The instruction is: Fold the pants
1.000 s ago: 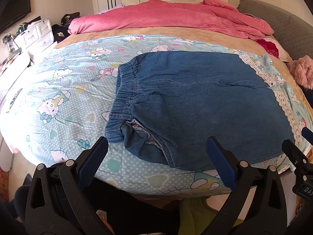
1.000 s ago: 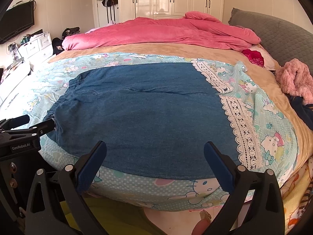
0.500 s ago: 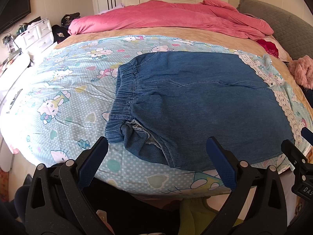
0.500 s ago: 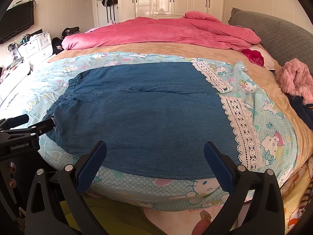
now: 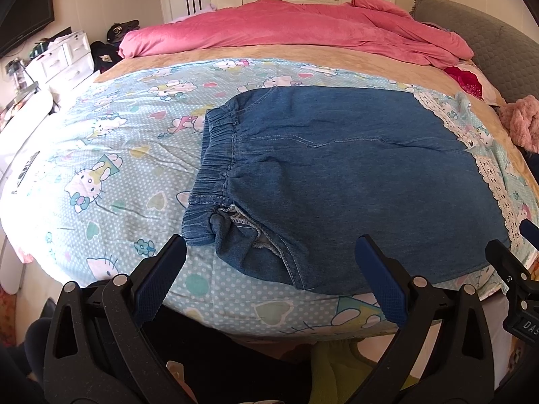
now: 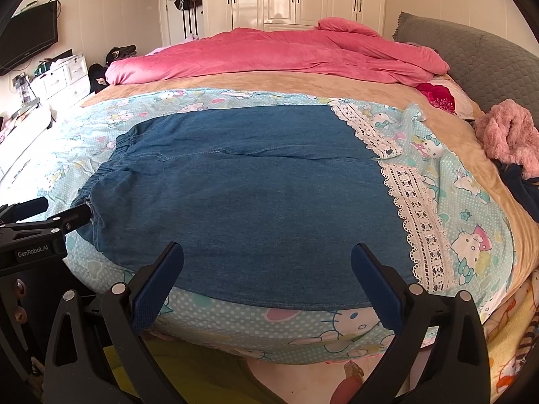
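Note:
Blue denim pants (image 5: 353,181) (image 6: 249,202) lie flat on the bed as a broad rectangle, elastic waistband at the left, near corner bunched. My left gripper (image 5: 269,269) hangs open just in front of the pants' near edge, by the bunched waistband corner, holding nothing. My right gripper (image 6: 266,276) is open too, over the near edge further right, with nothing between its fingers. Each gripper shows at the side of the other's view: the right one (image 5: 515,269), the left one (image 6: 40,225).
A light-blue cartoon-print sheet (image 5: 111,155) with a lace border (image 6: 417,215) covers the bed. A pink duvet (image 6: 269,57) is heaped at the far side, a pink fluffy garment (image 6: 508,134) at the right. White drawers (image 5: 64,60) stand left; the grey headboard (image 6: 471,57) is right.
Both views have shifted only slightly; the pants lie as before and both grippers stay open.

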`<state>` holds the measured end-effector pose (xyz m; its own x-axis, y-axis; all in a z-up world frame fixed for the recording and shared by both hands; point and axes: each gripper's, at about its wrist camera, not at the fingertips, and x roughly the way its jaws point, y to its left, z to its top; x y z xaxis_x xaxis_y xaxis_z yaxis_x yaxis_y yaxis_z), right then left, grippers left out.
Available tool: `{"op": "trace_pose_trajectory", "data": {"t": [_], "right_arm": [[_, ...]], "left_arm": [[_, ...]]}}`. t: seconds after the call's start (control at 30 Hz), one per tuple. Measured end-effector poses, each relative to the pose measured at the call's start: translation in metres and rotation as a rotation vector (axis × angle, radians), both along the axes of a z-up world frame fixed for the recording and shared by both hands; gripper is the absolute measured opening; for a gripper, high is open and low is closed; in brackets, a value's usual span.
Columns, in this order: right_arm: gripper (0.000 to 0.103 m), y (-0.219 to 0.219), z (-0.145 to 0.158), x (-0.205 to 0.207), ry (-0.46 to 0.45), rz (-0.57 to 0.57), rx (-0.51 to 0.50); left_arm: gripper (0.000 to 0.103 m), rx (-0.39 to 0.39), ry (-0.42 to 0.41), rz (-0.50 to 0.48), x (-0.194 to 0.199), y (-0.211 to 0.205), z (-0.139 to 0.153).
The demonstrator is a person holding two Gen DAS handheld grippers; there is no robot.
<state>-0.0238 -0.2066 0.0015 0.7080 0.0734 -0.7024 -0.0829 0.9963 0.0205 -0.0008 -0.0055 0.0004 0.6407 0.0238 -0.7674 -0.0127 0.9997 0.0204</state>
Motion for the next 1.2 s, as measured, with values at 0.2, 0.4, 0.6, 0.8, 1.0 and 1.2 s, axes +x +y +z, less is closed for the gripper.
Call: {"op": "trace_pose_trajectory", "data": {"t": [0.2,0.4,0.6,0.8,1.0,1.2], "right_arm": [[0.099,0.0,-0.001,0.004,0.002,0.002,0.001],[0.099,-0.001,0.001,0.015,-0.014,0.003,-0.01],[0.099,0.0,0.005,0.044,-0.008,0.027,0.0],[0.099,0.008,0.006,0.085,0.006,0.078,-0.001],[0.099,0.017,0.005,0.128,0.025,0.104,-0.009],[0.099,0.027,0.005,0.163,0.032,0.135,-0.005]], "left_arm": [[0.094,0.003,0.002,0.004,0.004,0.003,-0.002],[0.094,0.005,0.007,0.022,0.013,0.007,-0.003],[0.094,-0.005,0.017,0.04,0.03,0.014,-0.004],[0.094,-0.019,0.051,0.067,0.06,0.03,-0.011],[0.094,-0.023,0.074,0.095,0.09,0.047,-0.015],[0.094,-0.03,0.094,0.109,0.12,0.063,-0.019]]}}
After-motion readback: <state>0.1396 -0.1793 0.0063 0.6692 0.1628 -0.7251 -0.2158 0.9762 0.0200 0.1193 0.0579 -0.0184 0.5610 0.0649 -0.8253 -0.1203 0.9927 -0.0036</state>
